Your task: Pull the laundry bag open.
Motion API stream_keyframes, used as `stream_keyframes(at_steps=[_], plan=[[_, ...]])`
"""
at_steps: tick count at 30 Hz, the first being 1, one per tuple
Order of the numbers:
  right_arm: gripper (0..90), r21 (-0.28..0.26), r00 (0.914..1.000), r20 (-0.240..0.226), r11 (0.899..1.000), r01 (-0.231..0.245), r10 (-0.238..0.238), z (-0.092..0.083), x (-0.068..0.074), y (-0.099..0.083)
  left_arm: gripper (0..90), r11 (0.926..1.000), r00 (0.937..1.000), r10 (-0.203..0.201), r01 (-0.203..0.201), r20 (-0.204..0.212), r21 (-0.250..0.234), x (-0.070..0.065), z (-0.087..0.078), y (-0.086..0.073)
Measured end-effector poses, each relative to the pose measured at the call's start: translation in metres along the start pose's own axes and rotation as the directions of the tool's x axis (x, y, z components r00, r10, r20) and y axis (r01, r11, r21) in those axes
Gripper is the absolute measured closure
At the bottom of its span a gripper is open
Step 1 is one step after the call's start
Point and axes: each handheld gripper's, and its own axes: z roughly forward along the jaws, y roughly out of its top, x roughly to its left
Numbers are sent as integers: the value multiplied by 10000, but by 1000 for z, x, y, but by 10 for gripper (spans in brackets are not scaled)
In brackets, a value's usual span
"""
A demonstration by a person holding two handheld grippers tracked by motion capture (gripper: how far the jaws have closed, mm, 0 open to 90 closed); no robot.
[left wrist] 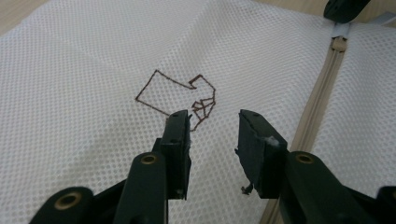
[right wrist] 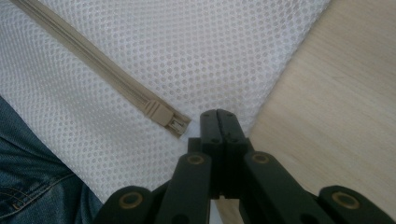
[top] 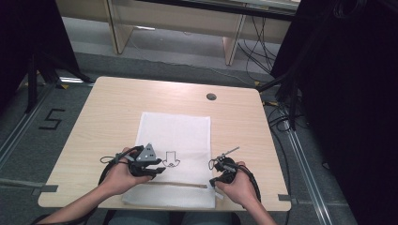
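White mesh bag (top: 174, 140) lies flat on the surface (top: 103, 112), its zipper (right wrist: 100, 70) running crosswise: right gripper (right wrist: 219, 122), fingers pressed together, sits just beside the zipper's end, left gripper (left wrist: 212, 128) spread over the middle.

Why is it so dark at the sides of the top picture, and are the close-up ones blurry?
High view: black curtains darken both sides, while the pale wooden table is evenly lit. Left gripper view: the white mesh laundry bag looks sharp, the near jaws soft. Right gripper view: the beige zipper is crisp.
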Motion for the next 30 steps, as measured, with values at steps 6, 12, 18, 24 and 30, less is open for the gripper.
stream_keyframes(at_steps=[6, 12, 18, 24, 30], plan=[[900, 236, 10000, -48, 9997, -5, 6, 4, 1, 2, 626, 9999, 9988, 63, -57, 487, -128, -8, 2, 3], [900, 425, 10000, -26, 9991, -59, 60, 9, 5, 3, 620, 9999, 9971, 128, -121, 754, -92, -11, 6, 6], [900, 472, 9999, 100, 9989, 12, -17, 10, 4, 3, 618, 9999, 9943, 63, -47, 1061, -153, -19, 12, 10], [900, 480, 9997, 162, 9987, 197, -205, 10, 6, 5, 636, 9991, 9899, 417, -411, 1358, -73, -28, 21, 21], [900, 462, 9998, 168, 9989, 91, -99, 10, 7, 3, 643, 9987, 9830, 495, -471, 1771, -177, -39, 31, 31]])
